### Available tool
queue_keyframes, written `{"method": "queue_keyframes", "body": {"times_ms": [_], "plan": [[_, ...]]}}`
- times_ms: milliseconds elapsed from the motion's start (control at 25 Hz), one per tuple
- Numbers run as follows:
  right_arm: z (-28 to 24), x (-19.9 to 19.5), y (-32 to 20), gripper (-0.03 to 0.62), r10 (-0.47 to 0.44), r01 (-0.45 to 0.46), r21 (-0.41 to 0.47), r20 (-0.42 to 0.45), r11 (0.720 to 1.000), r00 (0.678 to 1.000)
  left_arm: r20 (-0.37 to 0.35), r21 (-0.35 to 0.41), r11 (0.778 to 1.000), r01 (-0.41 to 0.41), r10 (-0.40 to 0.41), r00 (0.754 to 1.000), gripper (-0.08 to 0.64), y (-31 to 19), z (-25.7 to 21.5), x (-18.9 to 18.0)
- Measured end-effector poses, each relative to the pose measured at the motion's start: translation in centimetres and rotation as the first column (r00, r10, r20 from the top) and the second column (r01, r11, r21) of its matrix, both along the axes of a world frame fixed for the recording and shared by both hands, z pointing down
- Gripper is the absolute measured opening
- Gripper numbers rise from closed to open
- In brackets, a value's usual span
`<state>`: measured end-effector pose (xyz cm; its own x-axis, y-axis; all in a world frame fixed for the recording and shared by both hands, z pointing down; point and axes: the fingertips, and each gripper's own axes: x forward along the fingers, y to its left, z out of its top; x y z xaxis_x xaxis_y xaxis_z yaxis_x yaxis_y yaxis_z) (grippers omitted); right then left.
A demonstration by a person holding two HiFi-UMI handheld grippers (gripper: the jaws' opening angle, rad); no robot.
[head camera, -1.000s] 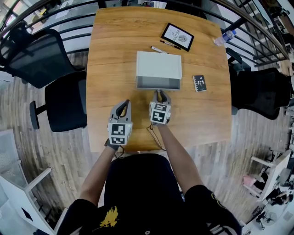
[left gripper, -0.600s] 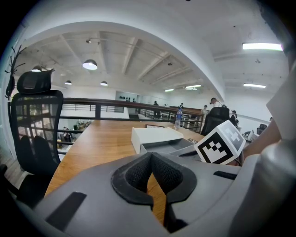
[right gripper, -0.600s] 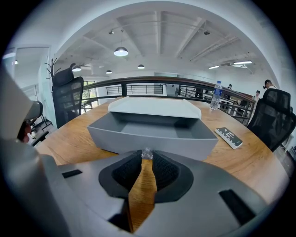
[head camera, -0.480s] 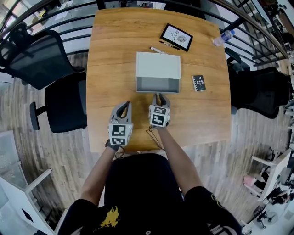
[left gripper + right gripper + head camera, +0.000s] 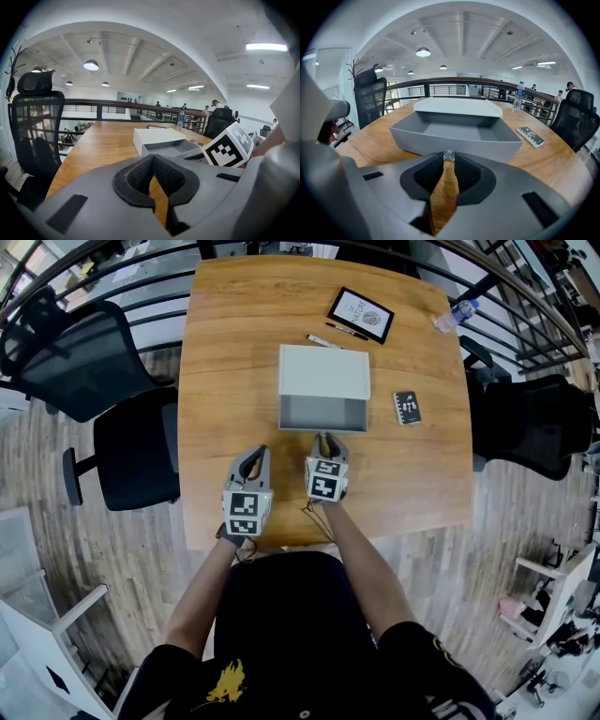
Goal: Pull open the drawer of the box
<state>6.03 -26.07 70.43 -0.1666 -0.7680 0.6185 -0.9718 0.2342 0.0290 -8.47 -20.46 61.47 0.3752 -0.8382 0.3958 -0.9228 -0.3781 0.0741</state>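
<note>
Pulled the drawer point(image 5: 323, 414) a little farther out of the box point(image 5: 323, 371). Drew the right claw point(image 5: 325, 439) slightly back along the desk point(image 5: 225, 352) toward the person, taking the drawer's small clear knob point(image 5: 448, 154) with it. Bared slightly more grey drawer floor.

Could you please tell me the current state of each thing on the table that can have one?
drawer: pulled open from the box, nothing visible inside.
drawer knob: pinched between the right jaws.
right hand-held gripper: shut on the drawer knob.
left hand-held gripper: shut, empty, apart from the drawer.
water bottle: standing upright.
</note>
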Motion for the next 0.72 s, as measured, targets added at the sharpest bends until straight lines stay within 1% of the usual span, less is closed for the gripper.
{"method": "queue_keyframes", "body": {"times_ms": [360,720], "plan": [[0.4,0.2,1.3,0.069,-0.006,0.006,-0.016,-0.007,1.000,1.000,0.000,-0.002,1.000,-0.015,0.015,1.000,0.015,0.5,0.1,0.4],[0.6,0.3,2.3,0.068,0.011,-0.011,-0.022,0.004,1.000,1.000,0.009,-0.006,1.000,-0.022,0.022,1.000,0.015,1.0,0.2,0.2]]}}
